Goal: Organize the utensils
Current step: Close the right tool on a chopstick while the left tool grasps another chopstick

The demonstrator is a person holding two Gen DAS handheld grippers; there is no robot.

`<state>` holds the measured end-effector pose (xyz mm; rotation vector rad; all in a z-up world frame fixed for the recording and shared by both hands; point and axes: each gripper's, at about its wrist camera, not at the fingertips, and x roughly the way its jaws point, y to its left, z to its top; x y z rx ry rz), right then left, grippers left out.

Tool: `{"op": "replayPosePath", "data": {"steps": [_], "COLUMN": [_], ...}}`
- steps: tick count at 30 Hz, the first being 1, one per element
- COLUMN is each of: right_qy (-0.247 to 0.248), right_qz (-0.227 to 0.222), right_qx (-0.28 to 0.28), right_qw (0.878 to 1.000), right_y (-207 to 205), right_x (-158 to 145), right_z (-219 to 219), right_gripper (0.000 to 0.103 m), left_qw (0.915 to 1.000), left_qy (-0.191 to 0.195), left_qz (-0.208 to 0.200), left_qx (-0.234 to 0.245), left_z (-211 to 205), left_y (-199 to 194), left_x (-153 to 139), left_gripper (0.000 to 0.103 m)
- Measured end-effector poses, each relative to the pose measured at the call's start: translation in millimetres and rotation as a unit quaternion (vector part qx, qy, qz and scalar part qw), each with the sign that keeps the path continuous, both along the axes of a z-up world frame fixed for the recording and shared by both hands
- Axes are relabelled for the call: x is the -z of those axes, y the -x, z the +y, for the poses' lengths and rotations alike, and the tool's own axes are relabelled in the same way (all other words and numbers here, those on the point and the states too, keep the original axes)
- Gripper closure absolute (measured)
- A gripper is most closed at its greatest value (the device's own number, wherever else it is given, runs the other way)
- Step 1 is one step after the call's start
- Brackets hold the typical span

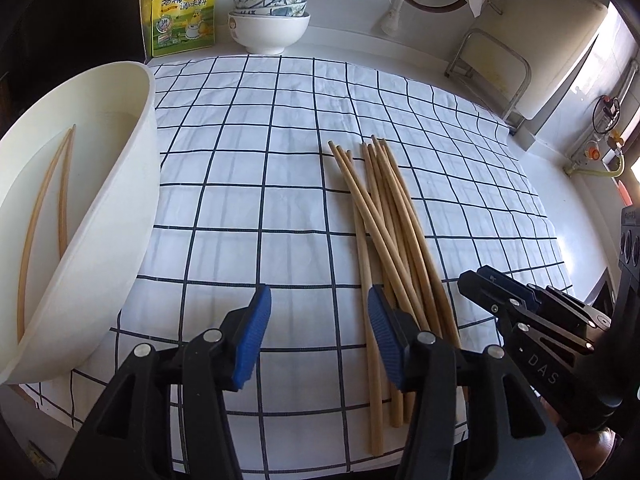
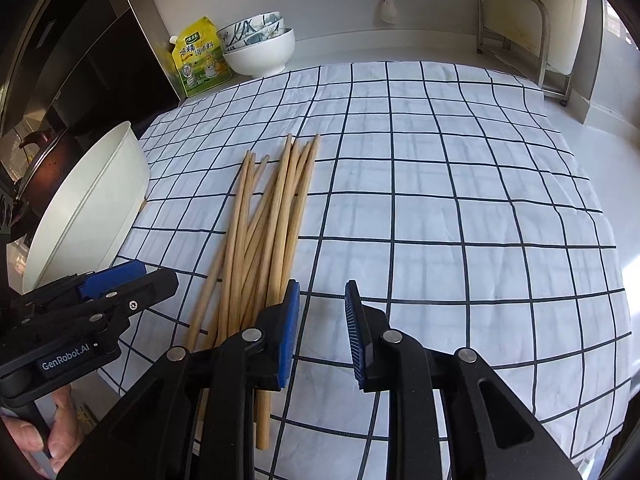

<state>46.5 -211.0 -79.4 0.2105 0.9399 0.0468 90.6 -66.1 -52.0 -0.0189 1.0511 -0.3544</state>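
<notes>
Left gripper point(image 2: 116, 280) reads "GenRobot.AI"; right gripper point(image 1: 476, 280) "DAS".

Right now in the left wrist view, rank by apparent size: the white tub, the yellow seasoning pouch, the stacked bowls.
1. white tub, clearly largest, though it sits nearest the camera.
2 and 3. yellow seasoning pouch and stacked bowls look about alike, side by side at the back; not ranked.

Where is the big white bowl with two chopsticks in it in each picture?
Left wrist view: big white bowl fills the left edge, tilted, two chopsticks visible inside.
Right wrist view: same bowl at left-middle, seen from outside; its inside is hidden.
Shared landmark: yellow seasoning pouch beside the stacked bowls at the back.
</notes>
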Motion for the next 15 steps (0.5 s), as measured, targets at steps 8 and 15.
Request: {"op": "replayPosePath", "data": {"steps": [8, 15], "right_qy": [0.012, 0.016], "right_qz": [0.006, 0.007], "right_qx": [-0.005, -0.014], "right_qw": [1.000, 1.000], "right_y": [-5, -7], "right_x": [2, 3], "right_z": [5, 14], "right_gripper": [0.079, 0.079], "left_qw": [1.0000, 0.9999], "left_qy": [-0.007, -0.011], "left_qz": [0.001, 0.001], "left_qx": [-0.004, -0.009], "left_z": [4, 9], "left_y": [-3, -3], "left_x": [7, 10], "left_gripper": [0.048, 0.048]}}
